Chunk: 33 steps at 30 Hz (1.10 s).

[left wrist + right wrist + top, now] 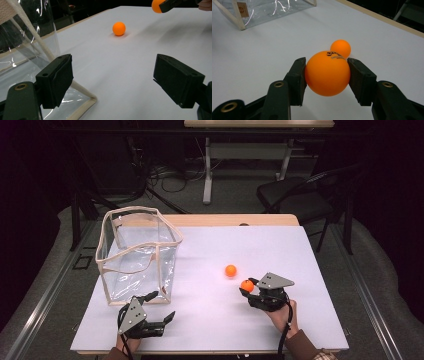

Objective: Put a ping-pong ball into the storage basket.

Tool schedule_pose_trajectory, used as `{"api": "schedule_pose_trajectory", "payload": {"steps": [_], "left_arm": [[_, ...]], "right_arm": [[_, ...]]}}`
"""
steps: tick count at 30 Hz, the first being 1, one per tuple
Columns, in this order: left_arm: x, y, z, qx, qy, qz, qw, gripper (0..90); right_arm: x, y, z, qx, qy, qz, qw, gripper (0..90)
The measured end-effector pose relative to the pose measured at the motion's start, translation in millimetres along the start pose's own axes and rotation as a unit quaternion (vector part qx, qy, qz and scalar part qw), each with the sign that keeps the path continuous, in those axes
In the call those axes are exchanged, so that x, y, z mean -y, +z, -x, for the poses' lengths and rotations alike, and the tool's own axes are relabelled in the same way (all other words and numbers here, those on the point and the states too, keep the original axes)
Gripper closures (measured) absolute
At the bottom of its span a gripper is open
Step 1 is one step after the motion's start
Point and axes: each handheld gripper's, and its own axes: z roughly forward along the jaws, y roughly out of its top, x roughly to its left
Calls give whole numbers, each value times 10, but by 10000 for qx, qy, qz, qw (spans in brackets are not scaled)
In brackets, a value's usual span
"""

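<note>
right gripper (327,72): clamps orange ball (327,73), frame centre, across its widest part | ball: likely light, hard, smooth, prone to slip | second ball (230,270): mid-table | left gripper (112,82): jaws apart, beside clear bag (137,252)

The left gripper (161,307) rests low at the table's near edge, jaws spread wide (nothing between them), while the right gripper (246,287), hand (281,314) behind it, clamps an orange ball (327,73).
</note>
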Motion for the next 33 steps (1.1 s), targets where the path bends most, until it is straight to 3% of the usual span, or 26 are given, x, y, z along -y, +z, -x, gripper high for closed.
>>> {"api": "schedule_pose_trajectory", "payload": {"steps": [33], "left_arm": [[3,2,-3,11,-16,0,10000,159]], "right_arm": [[-151,154,29,-82,-9,165,9998,511]]}}
